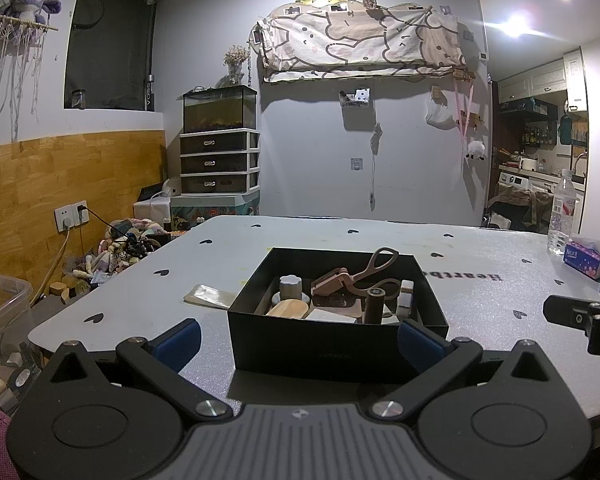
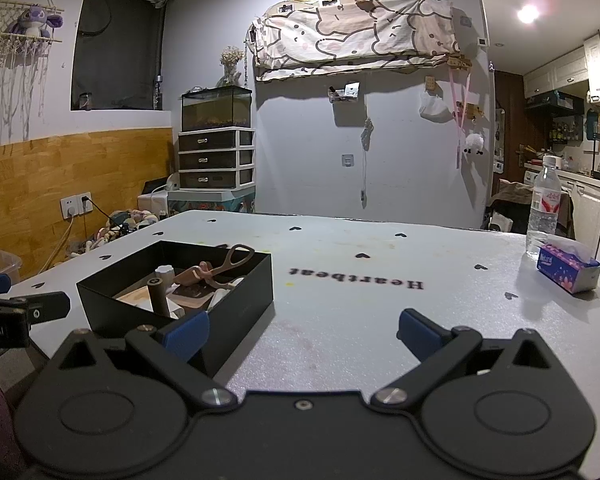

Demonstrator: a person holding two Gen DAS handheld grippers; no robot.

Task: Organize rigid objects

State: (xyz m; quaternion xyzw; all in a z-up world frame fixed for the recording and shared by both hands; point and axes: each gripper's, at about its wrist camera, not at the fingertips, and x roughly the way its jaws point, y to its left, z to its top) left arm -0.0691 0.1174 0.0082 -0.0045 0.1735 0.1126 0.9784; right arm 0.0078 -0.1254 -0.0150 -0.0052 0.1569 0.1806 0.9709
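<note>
Left hand-held gripper [image 1: 298,338] and right hand-held gripper [image 2: 303,332] both spread wide, empty

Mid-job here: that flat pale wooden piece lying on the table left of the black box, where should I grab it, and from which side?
Take the flat pale wooden piece by its free left end, coming in low from the left with the open left gripper. It lies flat on the white table, and its right end sits against the black box, so that side looks blocked.

A water bottle [image 2: 544,204] stands just beside a blue tissue box [image 2: 568,270] at the desk's [image 2: 380,280] far right corner. A fish tank [image 1: 219,109] tops a drawer unit [image 1: 219,161].
</note>
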